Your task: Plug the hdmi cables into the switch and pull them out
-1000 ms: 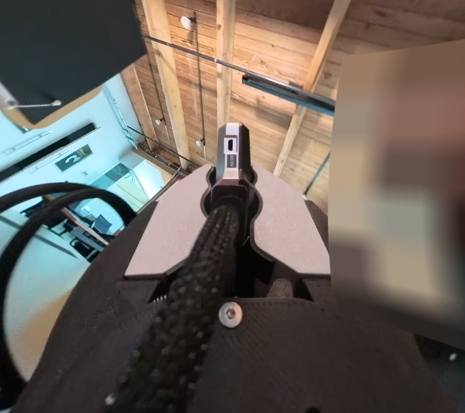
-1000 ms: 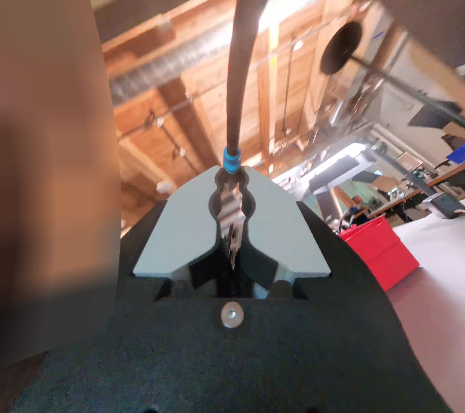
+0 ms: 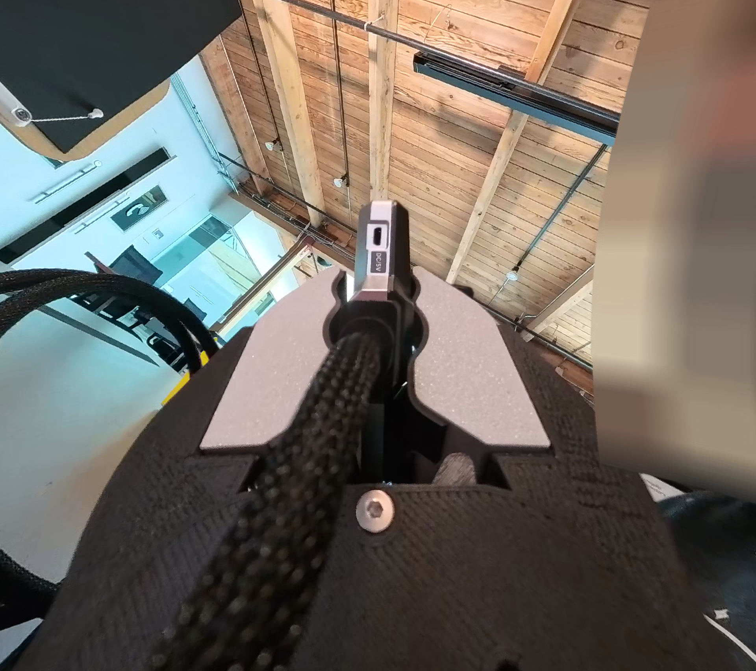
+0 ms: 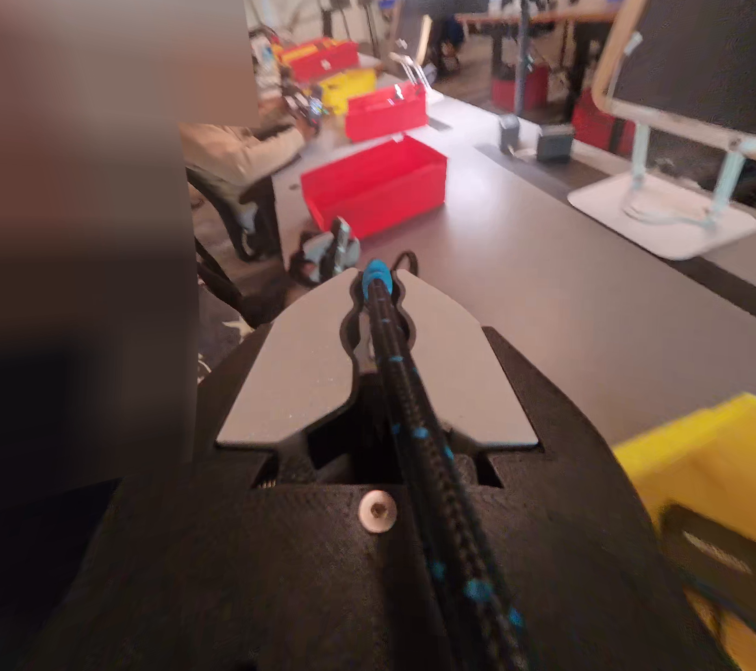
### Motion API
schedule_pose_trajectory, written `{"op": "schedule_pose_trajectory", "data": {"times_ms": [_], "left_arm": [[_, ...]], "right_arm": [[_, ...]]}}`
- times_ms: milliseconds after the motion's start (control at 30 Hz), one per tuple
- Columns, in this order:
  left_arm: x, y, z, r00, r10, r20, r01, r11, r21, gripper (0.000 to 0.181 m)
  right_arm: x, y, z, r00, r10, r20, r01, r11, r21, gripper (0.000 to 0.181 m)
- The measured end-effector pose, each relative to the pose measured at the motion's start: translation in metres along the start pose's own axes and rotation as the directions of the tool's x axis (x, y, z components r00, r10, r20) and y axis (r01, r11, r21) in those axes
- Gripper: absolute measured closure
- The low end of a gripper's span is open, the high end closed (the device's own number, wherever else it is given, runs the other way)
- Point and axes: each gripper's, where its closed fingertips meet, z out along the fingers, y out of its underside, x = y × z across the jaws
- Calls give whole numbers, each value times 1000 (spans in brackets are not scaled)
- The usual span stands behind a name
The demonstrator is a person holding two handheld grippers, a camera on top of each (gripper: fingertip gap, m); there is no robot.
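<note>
While the left gripper (image 3: 378,308) points at the wooden ceiling (image 3: 450,99), we find its jaws pressed on the HDMI switch (image 3: 380,250), a silver block at frame centre. A black braided cable (image 3: 286,488) runs from the switch's near end down the lower frame, apparently plugged in. In the right wrist view, the right gripper (image 4: 378,301) pinches a blue-flecked cable (image 4: 409,385) just behind its blue collar (image 4: 376,277); the plug is hidden. Beyond lie a grey table (image 4: 532,263) and a red bin (image 4: 376,185) at mid frame. We judge one cable seated and this one unplugged; whether it awaits insertion or was just pulled, we cannot tell.
</note>
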Motion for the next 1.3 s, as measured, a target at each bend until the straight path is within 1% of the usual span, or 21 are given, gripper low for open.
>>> {"op": "schedule_pose_trajectory", "data": {"times_ms": [33,167,233,300,367,400,467,567,633,667,733,800,867,933,1000,1033,1067,1100,1167,1233,1300], "left_arm": [[0,0,0,1000,1,2,-1,1000,-2,154],[-3,2,1,1000,0,13,0,1000,-9,154],[-3,2,1,1000,-2,16,3,1000,-13,154],[-4,3,1,1000,-3,19,3,1000,-15,154],[-5,4,1,1000,-3,22,4,1000,-19,154],[-6,4,1,1000,-5,26,5,1000,-22,154],[-7,6,1,999,-9,32,10,999,-30,154],[-8,7,1,999,-11,34,12,999,-35,154],[-8,6,1,999,-12,34,13,999,-34,154],[-8,7,1,999,-11,34,12,999,-35,154],[-8,7,1,999,-10,35,11,999,-39,154],[-8,9,1,999,-12,35,13,999,-46,154],[-9,13,2,999,-17,37,19,998,-68,154],[-10,23,3,998,-39,40,43,992,-121,155],[-9,41,6,997,-68,32,74,974,-216,155],[-7,53,7,996,-83,19,85,957,-278,151],[-4,66,7,996,-94,4,89,934,-347,155],[-1,81,7,996,-89,-10,76,902,-424,155],[4,109,2,999,-10,-46,-18,821,-571,154],[8,130,-4,987,111,-112,-158,722,-673,155],[9,146,-12,959,219,-182,-279,601,-749,155]], "right_arm": [[8,8,-7,1000,6,-24,-6,999,-32,169],[34,44,-21,994,98,-41,-102,988,-119,169],[56,80,-24,981,156,-114,-178,959,-221,169],[85,134,-34,949,141,-281,-252,877,-410,169],[98,192,-53,914,100,-392,-341,712,-613,169],[100,211,-59,901,92,-425,-379,646,-663,169],[100,231,-62,880,122,-459,-436,590,-679,169],[99,244,-66,864,139,-483,-469,569,-676,163],[96,245,-68,855,142,-500,-478,591,-650,156],[95,241,-67,853,144,-502,-471,626,-621,153],[93,228,-65,853,126,-506,-429,721,-545,140],[95,209,-68,833,81,-548,-371,816,-443,136],[95,177,-64,825,-9,-565,-205,926,-315,126],[80,136,-49,844,-126,-521,2,973,-232,105],[52,96,-24,860,-244,-448,225,970,-96,79],[33,79,-10,866,-313,-391,336,942,-11,64],[14,68,5,859,-385,-337,427,903,57,56],[-4,63,19,853,-448,-269,485,870,88,55],[-31,73,49,839,-530,-122,539,841,55,56],[-45,88,78,849,-528,-12,527,849,-22,60],[-55,100,103,862,-502,75,507,858,-83,71]]}}
